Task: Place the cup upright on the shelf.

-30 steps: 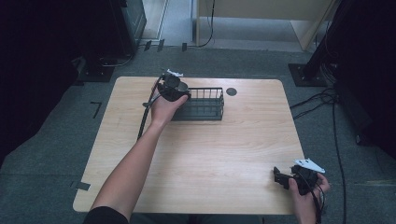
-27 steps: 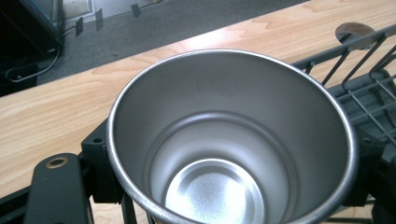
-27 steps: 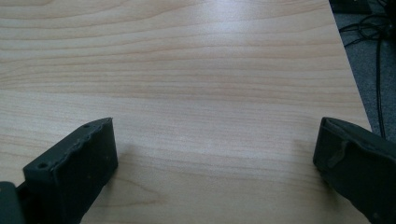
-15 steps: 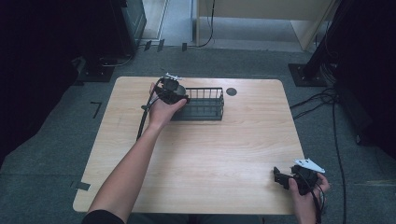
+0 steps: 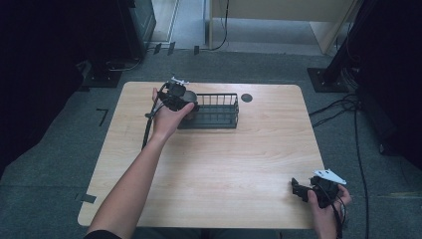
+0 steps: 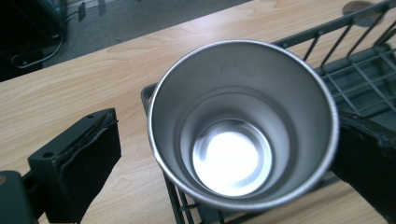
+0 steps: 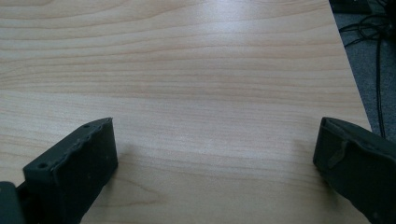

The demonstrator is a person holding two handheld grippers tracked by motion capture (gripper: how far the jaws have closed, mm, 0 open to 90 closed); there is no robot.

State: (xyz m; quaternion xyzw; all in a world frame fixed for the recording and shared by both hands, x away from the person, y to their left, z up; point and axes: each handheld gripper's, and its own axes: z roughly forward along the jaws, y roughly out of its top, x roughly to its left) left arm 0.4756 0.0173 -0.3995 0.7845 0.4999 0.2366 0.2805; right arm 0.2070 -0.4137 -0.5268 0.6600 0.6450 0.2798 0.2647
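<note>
The steel cup [image 6: 242, 123] stands upright in the near-left corner of the black wire basket [image 5: 215, 110], which sits at about twelve o'clock on the worktop [image 5: 224, 164]. The left gripper [image 5: 185, 99] hangs over it; its fingers [image 6: 77, 161] have just been opening and now stand apart, the left one clear of the rim, the right one close beside the cup wall, contact unclear. To finish the release well, lift straight up and back so neither finger clips the rim and tips the cup against the wires. The right gripper [image 5: 298, 189] rests at about five o'clock near the worktop's edge, fingers [image 7: 74, 172] spread wide on nothing.
</note>
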